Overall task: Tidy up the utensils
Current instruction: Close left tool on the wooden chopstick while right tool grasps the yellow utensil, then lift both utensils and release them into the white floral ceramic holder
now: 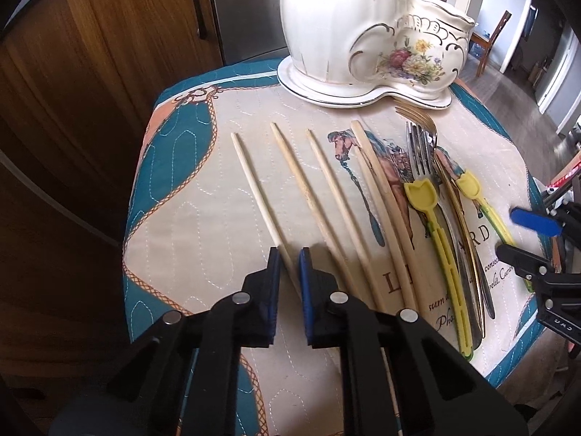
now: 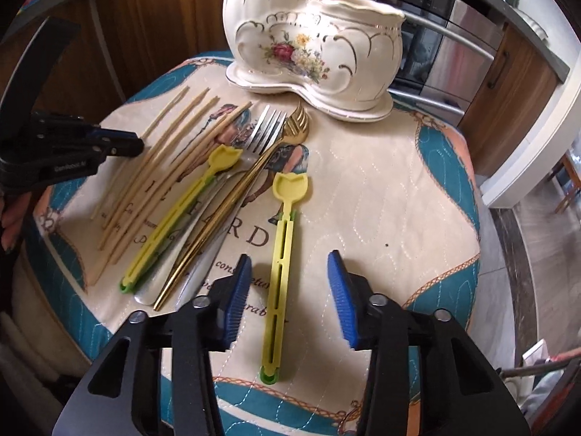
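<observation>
Landmark: white ceramic holder (image 1: 363, 36), two-lobed, gold-trimmed, with a painted flower spray, standing at the far edge of the quilted horse-print cloth (image 2: 381, 200).

Spread on the cloth in front of the holder, all lying flat and lengthwise toward it:
- pale wooden chopsticks (image 1: 319, 196), thin and tapered, fanned out to the holder's left as seen from the left wrist
- a steel fork (image 1: 417, 152) and a gold fork (image 1: 414, 114), tines pointing at the holder's base, the gold one nearest it, handles overlapping
- two yellow plastic tools with tulip-shaped heads, slotted handles and green ends: one (image 2: 170, 225) resting partly over the fork handles, the other (image 2: 287, 225) alone on bare cloth, directly in front of the holder's lower lobe

Left gripper (image 1: 288, 254): low over the near end of the leftmost chopstick (image 1: 254, 189), blue pads drawn close together and pinching that stick, farthest of the row from the holder.

Right gripper (image 2: 289, 256): fingers apart, straddling the handle of the lone yellow tool, clear cloth showing between each pad and the plastic, neither pad touching
</observation>
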### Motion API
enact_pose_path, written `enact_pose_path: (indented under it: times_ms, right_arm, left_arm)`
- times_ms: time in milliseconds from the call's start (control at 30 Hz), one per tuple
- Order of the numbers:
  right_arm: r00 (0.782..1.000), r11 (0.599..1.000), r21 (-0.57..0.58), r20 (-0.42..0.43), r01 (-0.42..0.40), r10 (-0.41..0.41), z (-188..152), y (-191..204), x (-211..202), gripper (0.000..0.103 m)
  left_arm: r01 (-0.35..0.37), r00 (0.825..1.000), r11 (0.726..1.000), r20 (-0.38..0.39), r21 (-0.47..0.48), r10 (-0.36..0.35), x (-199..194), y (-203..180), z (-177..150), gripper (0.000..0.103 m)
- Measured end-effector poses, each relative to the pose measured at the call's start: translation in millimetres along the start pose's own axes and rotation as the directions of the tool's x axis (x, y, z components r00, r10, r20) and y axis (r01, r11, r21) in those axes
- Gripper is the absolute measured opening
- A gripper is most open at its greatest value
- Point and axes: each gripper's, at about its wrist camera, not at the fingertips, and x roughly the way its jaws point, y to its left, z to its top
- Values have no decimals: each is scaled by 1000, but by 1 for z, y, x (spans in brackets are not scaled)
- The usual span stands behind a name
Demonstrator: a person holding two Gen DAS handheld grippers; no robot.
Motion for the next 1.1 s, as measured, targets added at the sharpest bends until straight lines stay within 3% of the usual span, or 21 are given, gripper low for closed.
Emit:
enact_pose_path:
  times_ms: [167,233,267,533,733,833,967,1100]
  right_arm:
    - [1000,1000,11,11,-25,25,2,-2,1,30]
    - [998,998,32,19,-54,53,1,-4,1,13]
    - [998,997,37,21,-63,62,2,-4,2,12]
    - [993,992,85,86,-89,81,-1,-10,-14,11]
    - [966,985,125,245,-115,82,10,-25,-46,11]
    - [941,985,129,332,-111,62,24,-33,-64,11]
    - [880,982,144,473,-119,38,51,-44,-93,11]
    - [815,979,152,579,-133,21,81,-55,-108,11]
  left_arm:
    - [11,1000,1000,16,-12,-10,-1,4,-4,5]
    - [17,1000,1000,23,-17,-16,-2,4,-5,5]
    - [17,1000,1000,26,-16,-17,-2,5,-5,5]
    - [22,998,999,54,-43,-19,-9,14,-9,4]
    - [43,985,996,171,-74,-30,-40,24,-2,4]
    - [70,964,995,260,-71,-49,-62,23,3,4]
    - [94,918,994,390,-58,-65,-95,22,14,4]
    - [135,847,990,522,-27,-102,-126,16,35,4]
